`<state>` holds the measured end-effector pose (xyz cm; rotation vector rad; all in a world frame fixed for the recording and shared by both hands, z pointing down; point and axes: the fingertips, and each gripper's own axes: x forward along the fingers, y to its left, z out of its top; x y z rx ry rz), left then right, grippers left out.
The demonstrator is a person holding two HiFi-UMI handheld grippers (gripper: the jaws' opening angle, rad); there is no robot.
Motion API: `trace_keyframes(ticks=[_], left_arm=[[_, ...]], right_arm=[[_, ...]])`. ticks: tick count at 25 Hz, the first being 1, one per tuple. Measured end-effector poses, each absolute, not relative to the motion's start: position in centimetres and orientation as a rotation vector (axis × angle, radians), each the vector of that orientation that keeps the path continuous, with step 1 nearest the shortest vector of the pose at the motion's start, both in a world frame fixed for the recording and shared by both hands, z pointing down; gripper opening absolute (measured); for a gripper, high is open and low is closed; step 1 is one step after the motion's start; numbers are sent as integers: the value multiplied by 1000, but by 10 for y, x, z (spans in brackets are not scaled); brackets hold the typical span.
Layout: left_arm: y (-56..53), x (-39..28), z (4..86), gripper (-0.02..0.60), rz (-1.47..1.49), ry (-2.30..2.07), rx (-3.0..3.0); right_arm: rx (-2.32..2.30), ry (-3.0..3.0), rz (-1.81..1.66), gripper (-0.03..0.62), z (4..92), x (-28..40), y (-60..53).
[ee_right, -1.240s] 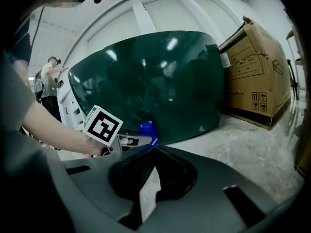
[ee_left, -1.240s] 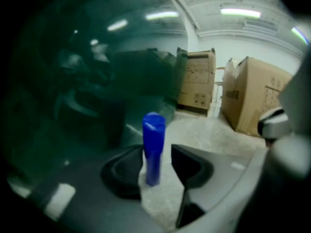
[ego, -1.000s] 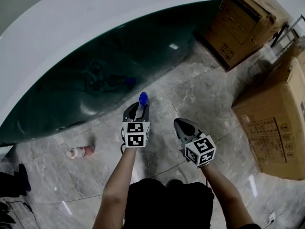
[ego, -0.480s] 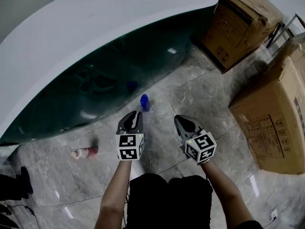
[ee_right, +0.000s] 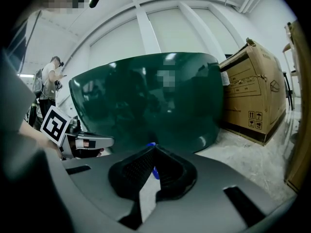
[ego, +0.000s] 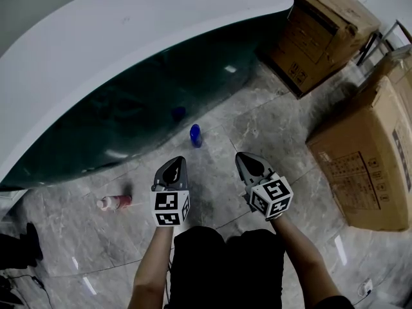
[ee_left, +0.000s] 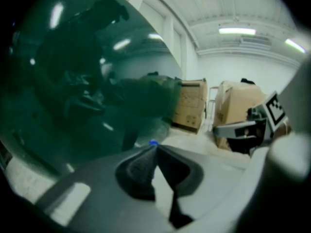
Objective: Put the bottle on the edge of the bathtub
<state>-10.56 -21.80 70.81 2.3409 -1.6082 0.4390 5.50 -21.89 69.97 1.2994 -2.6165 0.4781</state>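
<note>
A small blue bottle [ego: 195,136] stands upright on the marble floor, close to the bathtub's dark green side [ego: 129,108]. The tub's broad white rim [ego: 129,31] lies above it. My left gripper [ego: 178,162] hangs a short way back from the bottle; its jaws have just been closing and now meet with nothing between them. In the left gripper view the bottle's blue cap [ee_left: 153,142] peeks just over the joined tips of the left gripper [ee_left: 155,147]. My right gripper [ego: 242,157] is beside it, shut and empty. In the right gripper view the bottle [ee_right: 155,173] shows behind the right gripper [ee_right: 154,147].
A pink bottle [ego: 114,203] lies on its side on the floor to the left. Cardboard boxes stand at the tub's end [ego: 322,37] and along the right [ego: 367,153]. Dark gear [ego: 19,246] sits at the left edge. A person [ee_right: 48,79] stands far off.
My left gripper has drawn back from the blue bottle toward me, rising, and its jaws have shut empty. The bottle stays standing on the floor. The right gripper has hardly shifted.
</note>
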Motion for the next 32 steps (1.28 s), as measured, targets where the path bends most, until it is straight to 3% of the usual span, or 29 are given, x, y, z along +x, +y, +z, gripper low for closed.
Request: trace_keyframes(ticks=[32], left_arm=[[-219, -117, 709, 8, 383, -1631, 2308]], right_arm=[[1293, -2641, 486, 2, 692, 42, -218]])
